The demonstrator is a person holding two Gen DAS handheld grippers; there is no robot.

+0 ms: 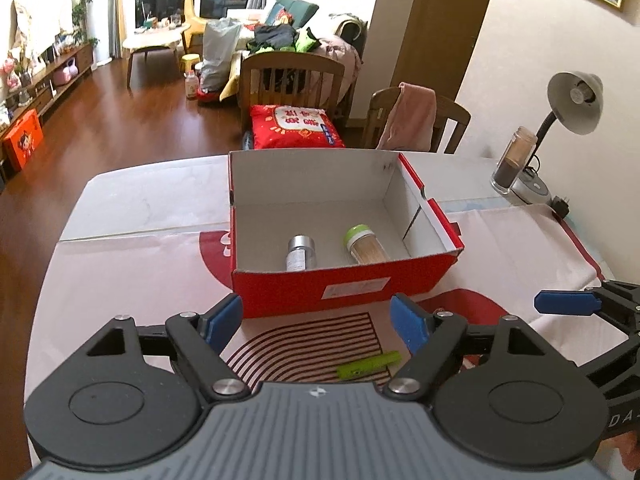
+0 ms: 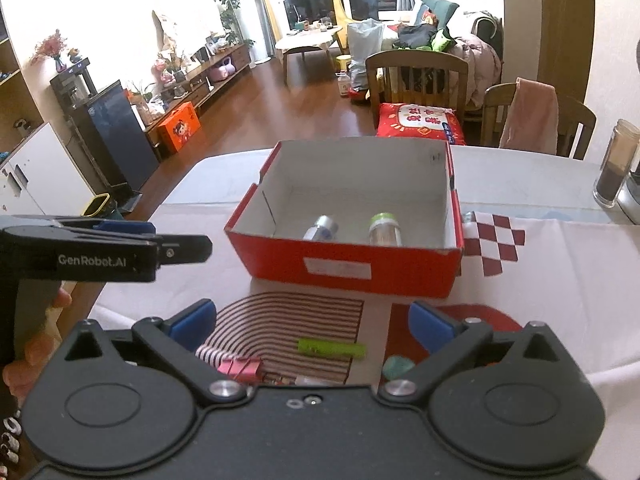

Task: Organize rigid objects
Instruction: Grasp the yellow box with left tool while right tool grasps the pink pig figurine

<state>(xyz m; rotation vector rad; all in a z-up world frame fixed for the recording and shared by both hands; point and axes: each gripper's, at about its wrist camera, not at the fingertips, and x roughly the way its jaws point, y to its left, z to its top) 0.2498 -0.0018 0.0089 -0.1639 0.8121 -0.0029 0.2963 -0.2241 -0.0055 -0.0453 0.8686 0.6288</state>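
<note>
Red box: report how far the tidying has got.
Done: a silver-capped bottle and a green-lidded jar lie inside the red box. In hand: nothing; left gripper and right gripper are both open. Left: the green stick, pink item and teal item on the table.

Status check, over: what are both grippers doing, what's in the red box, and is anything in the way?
Left gripper and right gripper open, empty. Red box holds silver-capped bottle and green-lidded jar. Green stick loose on the tablecloth, unobstructed.
</note>
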